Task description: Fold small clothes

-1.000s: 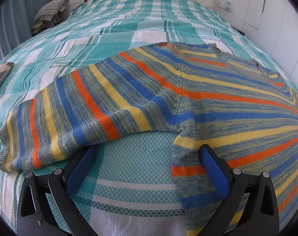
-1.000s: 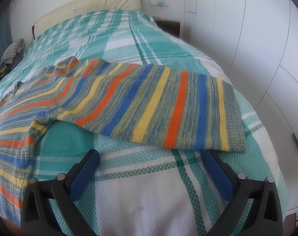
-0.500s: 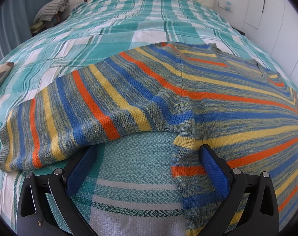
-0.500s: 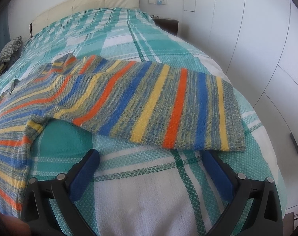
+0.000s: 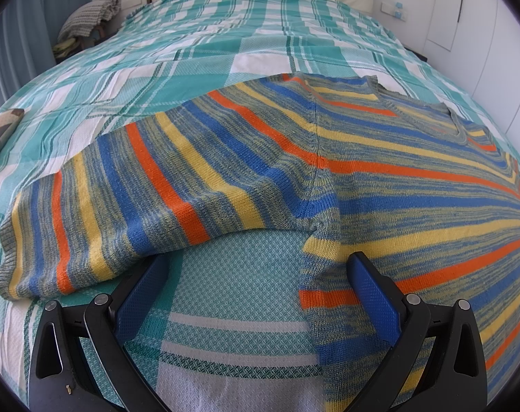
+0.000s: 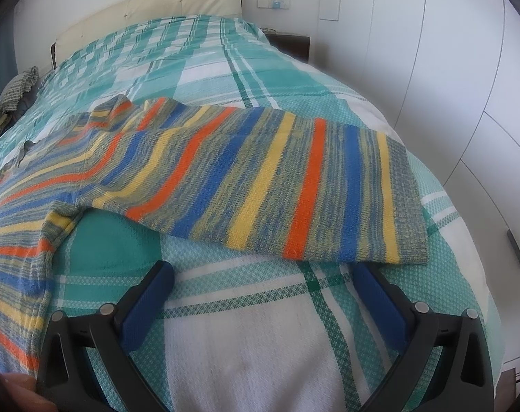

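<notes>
While both tools hang low over the bed, I see the striped sweater (image 5: pixel 380 178) lying flat on the teal checked bedspread (image 5: pixel 225 51), its body in the middle and a sleeve spread out to each side; the stripes run blue, orange, yellow and a mottled grey-green. My left gripper (image 5: pixel 256 274) has its jaws spread wide and holds nothing; its left blue pad (image 5: pixel 141 297) sits at the near edge of the left sleeve (image 5: pixel 122 206), and its right pad (image 5: pixel 371 295) lies over the sweater's side near the armpit, though I cannot tell whether either one touches the knit. My right gripper (image 6: pixel 263 285) is likewise spread wide and empty; its fingers (image 6: pixel 146 305) sit over bare bedspread (image 6: pixel 260 343), just near of the right sleeve (image 6: pixel 277 185), which stretches out to the right with its ribbed cuff (image 6: pixel 407 199) close to the bed's right edge. The neckline (image 5: pixel 462 127) points toward the far end of the bed; there a cream headboard (image 6: pixel 157 10) stands against the wall; white wardrobe doors (image 6: pixel 448 51) run along the right side; a bundle of grey checked cloth (image 5: pixel 88 17) sits at the far left beside the bed.
</notes>
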